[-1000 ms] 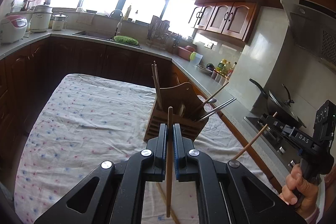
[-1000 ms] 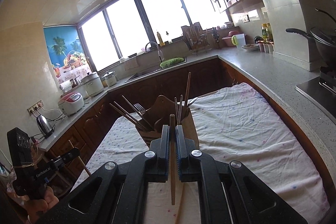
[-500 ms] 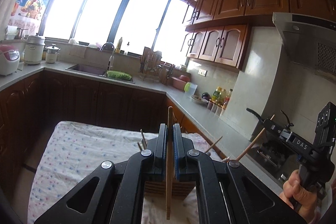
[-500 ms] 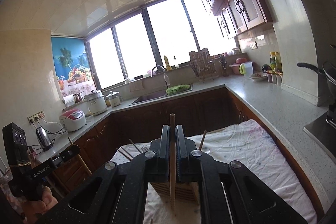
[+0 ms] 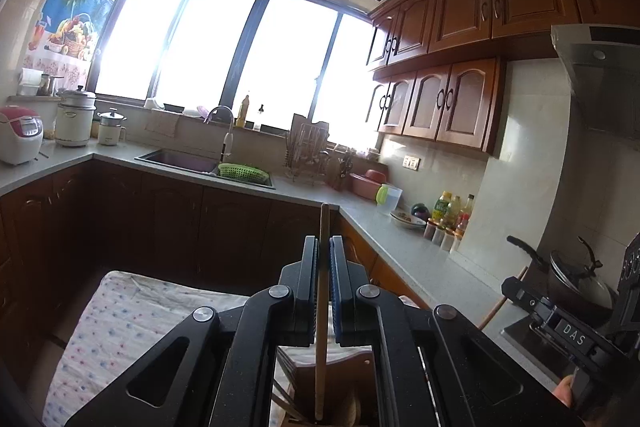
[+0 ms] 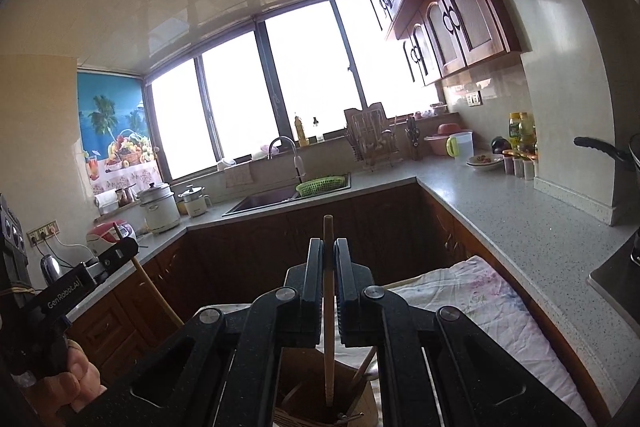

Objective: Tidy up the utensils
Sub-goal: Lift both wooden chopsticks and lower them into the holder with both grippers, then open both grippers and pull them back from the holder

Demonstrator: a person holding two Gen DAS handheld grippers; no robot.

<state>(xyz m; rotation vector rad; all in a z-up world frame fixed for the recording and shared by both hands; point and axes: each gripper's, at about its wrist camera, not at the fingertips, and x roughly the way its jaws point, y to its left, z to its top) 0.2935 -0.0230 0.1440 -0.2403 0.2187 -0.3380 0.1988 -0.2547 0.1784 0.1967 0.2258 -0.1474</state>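
Each gripper pinches one wooden chopstick upright between its pressed-together jaws: the left gripper (image 5: 324,259) holds the left chopstick (image 5: 321,311) near its upper part, and the right gripper (image 6: 329,261) holds the right chopstick (image 6: 329,307) the same way. Both sticks hang with their lower tips over the wooden holder (image 6: 304,387), which sits on the flowered cloth (image 5: 120,311) just below the jaws; the right tip appears to be inside the holder's mouth, the left one at or just above its rim, though the fisheye makes that hard to settle. Held vertical and high on the shaft, the sticks can probably drop straight in once the jaws spread. Other utensils already lean in the holder (image 5: 360,379), including a stick and a metal piece near the right tip, so those are what could block or deflect the drop. In each view the other gripper shows at the edge, its own stick slanting, with the person's hand (image 6: 76,379) on the grip. Around stand the counter (image 6: 500,211), a sink with a green basket (image 5: 242,171), a rice cooker (image 5: 20,135) and a pan (image 5: 576,279) on the stove, all well apart from the holder
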